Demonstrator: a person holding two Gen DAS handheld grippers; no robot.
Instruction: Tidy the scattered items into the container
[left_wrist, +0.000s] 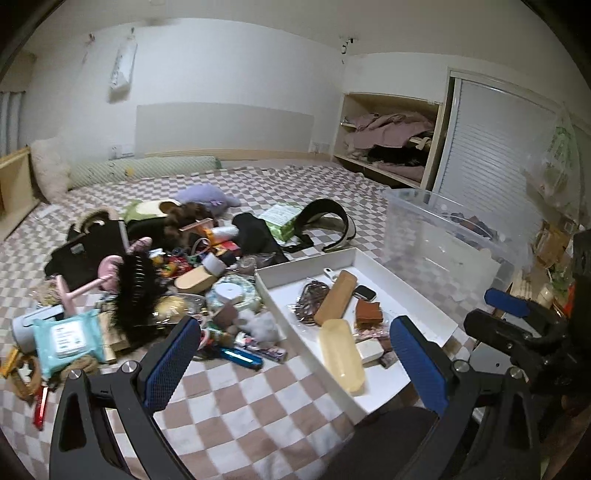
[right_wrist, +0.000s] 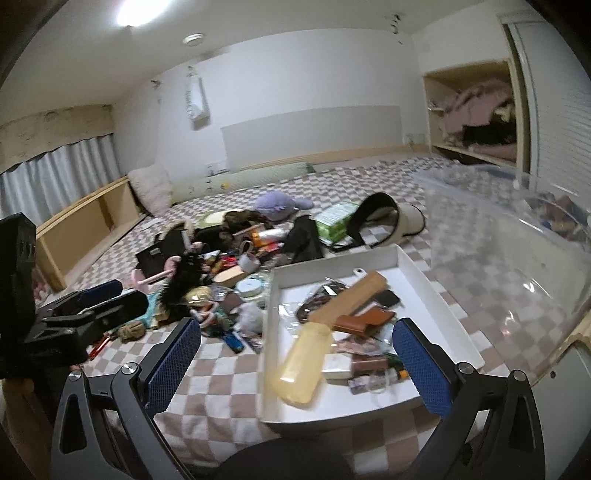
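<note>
While both hand-held grippers hover with jaws spread wide and nothing between them, a heap of scattered items covers the middle of a checkered bed. Seen from the left wrist, the left gripper hangs over the bed's near edge, its blue pads framing the near end of a shallow white tray; the right gripper shows at the frame's right side, its pads apart. Inside the tray lie a translucent yellow case, a tan wooden block, a brown leather wallet and a tangle of dark cords. Just beyond the tray's far right corner stands a clear plastic bin, some dark things at its bottom. The heap holds a black feathery brush, a teal wipes pack, a pink hand mirror, a black handbag and a roll of white tape; a purple plush toy lies toward the bed's far side, a black-and-cream visor beside a green tissue pack. From the right wrist, the right gripper hovers above the tray's near edge
</note>
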